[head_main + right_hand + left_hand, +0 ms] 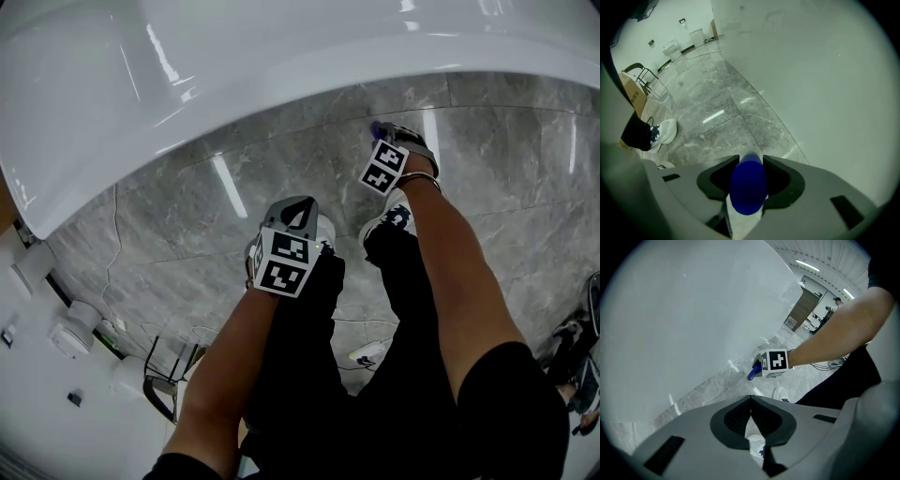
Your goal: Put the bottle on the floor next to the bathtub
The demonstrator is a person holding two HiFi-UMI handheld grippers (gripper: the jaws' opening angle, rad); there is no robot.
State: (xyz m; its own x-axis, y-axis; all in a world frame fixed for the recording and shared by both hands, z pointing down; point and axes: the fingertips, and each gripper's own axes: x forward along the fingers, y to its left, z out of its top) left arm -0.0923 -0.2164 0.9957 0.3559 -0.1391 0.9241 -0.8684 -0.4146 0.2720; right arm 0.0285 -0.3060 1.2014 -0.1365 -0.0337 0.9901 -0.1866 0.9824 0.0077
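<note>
The white bathtub point(187, 75) curves across the top of the head view, and its wall fills the left gripper view point(684, 310) and the right gripper view point(825, 70). My right gripper point(749, 161) is shut on a blue bottle point(748, 185), held above the grey marble floor point(722, 117) close to the tub's base. In the head view the right gripper point(386, 134) is low beside the tub, with the bottle's blue end point(377, 127) poking out. The left gripper view shows that bottle point(753, 373) too. My left gripper point(298, 211) point(751, 399) hangs shut and empty over my legs.
My white shoes point(394, 217) point(663, 133) stand on the marble floor point(506, 141) near the tub. A black-framed chair point(164, 370), a cardboard box point(630, 89) and white wall fixtures point(70, 333) lie off to the left. A cable point(370, 354) trails on the floor.
</note>
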